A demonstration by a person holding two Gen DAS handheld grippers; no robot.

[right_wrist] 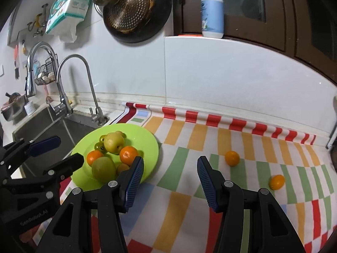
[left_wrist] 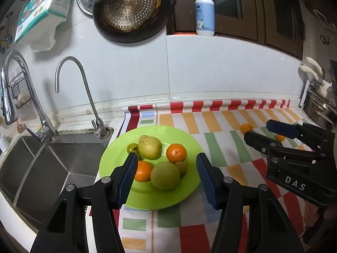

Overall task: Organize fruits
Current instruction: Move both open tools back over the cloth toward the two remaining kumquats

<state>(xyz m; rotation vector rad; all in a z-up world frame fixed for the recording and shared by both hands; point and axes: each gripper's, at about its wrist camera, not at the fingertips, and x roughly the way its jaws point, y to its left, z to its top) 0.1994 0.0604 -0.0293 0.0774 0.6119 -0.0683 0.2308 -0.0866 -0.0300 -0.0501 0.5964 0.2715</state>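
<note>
Right wrist view is showing two small oranges (right_wrist: 232,158) sitting loose on the worktop (right_wrist: 185,189), well apart from the green plate (right_wrist: 151,147). Both claws, right claw (right_wrist: 170,181) and left claw (left_wrist: 166,179), are hanging wide apart, empty. They're probably light and rolly, so I'd be pinching across the middle.

A steel sink (left_wrist: 42,164) lies at the left with two curved faucets (left_wrist: 84,97) behind it. Far up the wall hang a dark pan (left_wrist: 134,10) and a tissue pack (left_wrist: 42,6). A pump bottle (left_wrist: 204,12) stands on the far ledge, right of the pan.
</note>
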